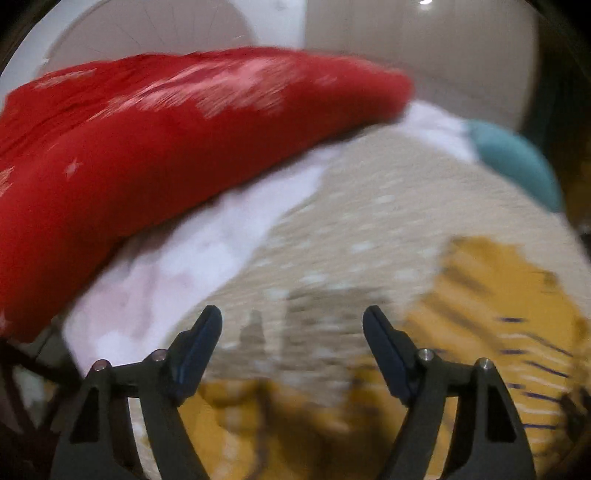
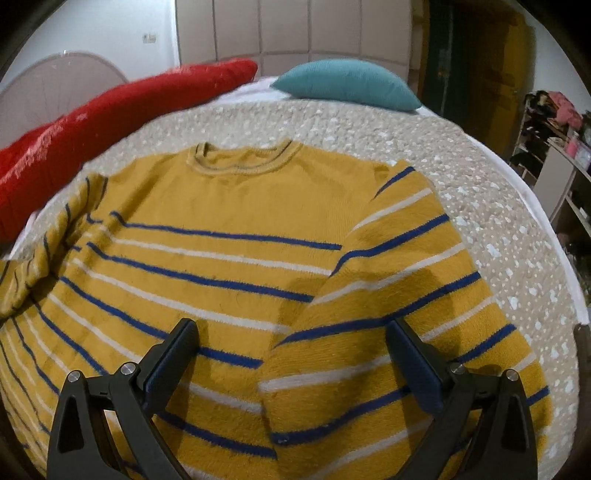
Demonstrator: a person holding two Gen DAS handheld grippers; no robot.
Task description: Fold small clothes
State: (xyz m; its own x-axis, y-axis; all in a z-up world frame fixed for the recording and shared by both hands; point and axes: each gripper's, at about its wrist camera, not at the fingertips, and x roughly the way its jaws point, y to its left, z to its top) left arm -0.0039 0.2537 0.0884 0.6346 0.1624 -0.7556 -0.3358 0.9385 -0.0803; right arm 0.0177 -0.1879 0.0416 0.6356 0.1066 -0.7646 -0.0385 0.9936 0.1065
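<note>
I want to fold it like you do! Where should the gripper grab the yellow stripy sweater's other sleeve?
Probably the cuff end of the unfolded sleeve on the sweater, coming from above at the left. It lies bunched outward, while the other sleeve is already folded over the body.

Soft indoor light, lamp glare [image 1: 424, 2] at top; left view motion-blurred, right view sharp; fisheye-bent, dark-vignetted edges.

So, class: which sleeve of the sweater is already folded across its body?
The sleeve on the picture's right lies over the sweater; the other sleeve is bunched outward.
</note>
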